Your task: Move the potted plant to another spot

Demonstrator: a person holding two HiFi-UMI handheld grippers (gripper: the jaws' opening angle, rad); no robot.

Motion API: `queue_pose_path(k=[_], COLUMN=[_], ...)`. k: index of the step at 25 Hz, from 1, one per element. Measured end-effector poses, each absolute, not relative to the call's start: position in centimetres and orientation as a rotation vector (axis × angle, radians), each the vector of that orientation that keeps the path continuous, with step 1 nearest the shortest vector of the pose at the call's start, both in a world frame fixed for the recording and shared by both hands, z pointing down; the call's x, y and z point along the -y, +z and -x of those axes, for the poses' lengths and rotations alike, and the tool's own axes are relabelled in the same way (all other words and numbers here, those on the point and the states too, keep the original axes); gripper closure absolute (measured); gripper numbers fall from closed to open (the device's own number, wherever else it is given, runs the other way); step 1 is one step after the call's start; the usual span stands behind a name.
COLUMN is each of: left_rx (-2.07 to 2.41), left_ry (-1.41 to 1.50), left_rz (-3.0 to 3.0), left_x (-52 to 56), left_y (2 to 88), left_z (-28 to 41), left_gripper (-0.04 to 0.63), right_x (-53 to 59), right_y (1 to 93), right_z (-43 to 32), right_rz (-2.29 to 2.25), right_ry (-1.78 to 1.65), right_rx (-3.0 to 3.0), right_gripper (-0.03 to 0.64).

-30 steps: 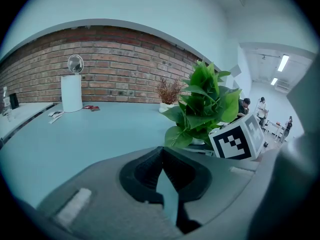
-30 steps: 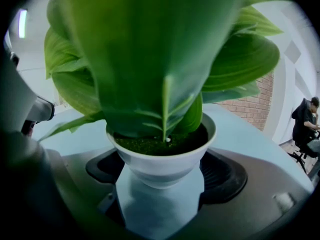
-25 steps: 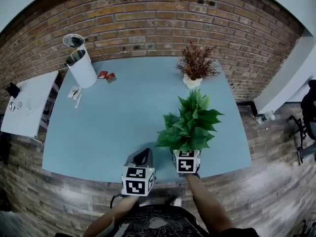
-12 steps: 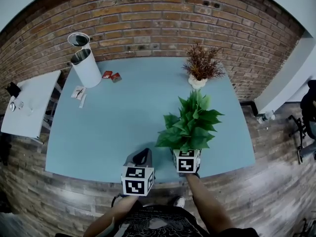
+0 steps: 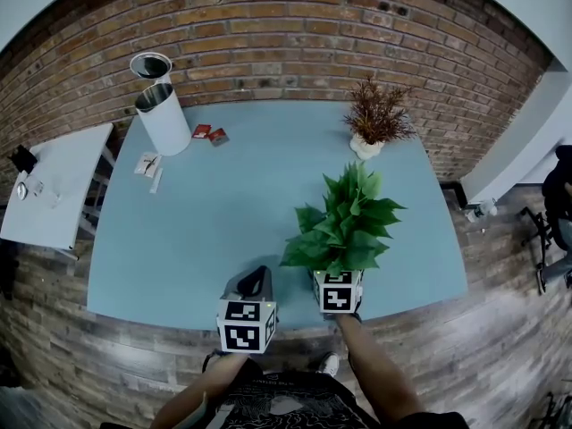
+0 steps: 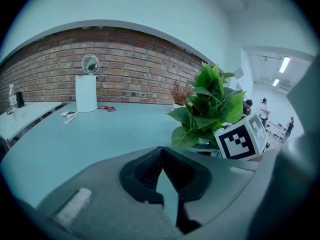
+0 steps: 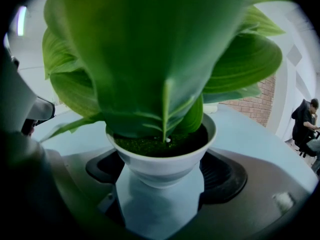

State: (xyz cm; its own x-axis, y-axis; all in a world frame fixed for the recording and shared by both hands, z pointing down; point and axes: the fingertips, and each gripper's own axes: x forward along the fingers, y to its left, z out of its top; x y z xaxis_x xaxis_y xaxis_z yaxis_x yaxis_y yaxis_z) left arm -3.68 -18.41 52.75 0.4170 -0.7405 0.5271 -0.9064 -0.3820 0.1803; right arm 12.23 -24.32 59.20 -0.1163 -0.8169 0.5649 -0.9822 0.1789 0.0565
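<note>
A green leafy potted plant (image 5: 344,226) stands out over the blue table (image 5: 206,231) near its front edge. My right gripper (image 5: 340,273) is shut on the plant's white pot (image 7: 160,161); in the right gripper view the jaws press on both sides of the pot below its rim. The pot's base is hidden, so I cannot tell whether it touches the table. My left gripper (image 5: 256,284) is to the left of the plant, shut and empty, its jaws meeting at the tips (image 6: 161,156). The plant (image 6: 210,104) shows at the right in the left gripper view.
A dried brown plant in a white pot (image 5: 377,119) stands at the table's back right. A white bin (image 5: 165,119) is at the back left, with small red items (image 5: 210,133) and papers (image 5: 150,166) near it. A white side table (image 5: 49,190) is at the left, with a brick wall (image 5: 286,34) behind.
The table and the things on it have slid to the right in the head view, while both grippers and the plant keep their place in the frame. Both grippers' states are unchanged.
</note>
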Motion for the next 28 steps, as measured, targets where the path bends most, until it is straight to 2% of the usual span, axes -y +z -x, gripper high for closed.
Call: queue_pose_path(k=[16,28], left_rx=[1.442,1.419], left_ry=[0.513,0.490], left_rz=[-2.201,-2.219], left_x=[18.2,19.5], left_y=[51.1,52.2], left_z=[6.7,12.6], left_gripper=[0.595,0.595], right_x=[23.6,24.0], right_y=[57.7,58.6], right_z=[-9.2,-3.1], right_rz=[-1.653,-1.660], right_ry=[0.477,0.461], right_rx=[2.018,1.996], right_gripper=[0.152,0.152])
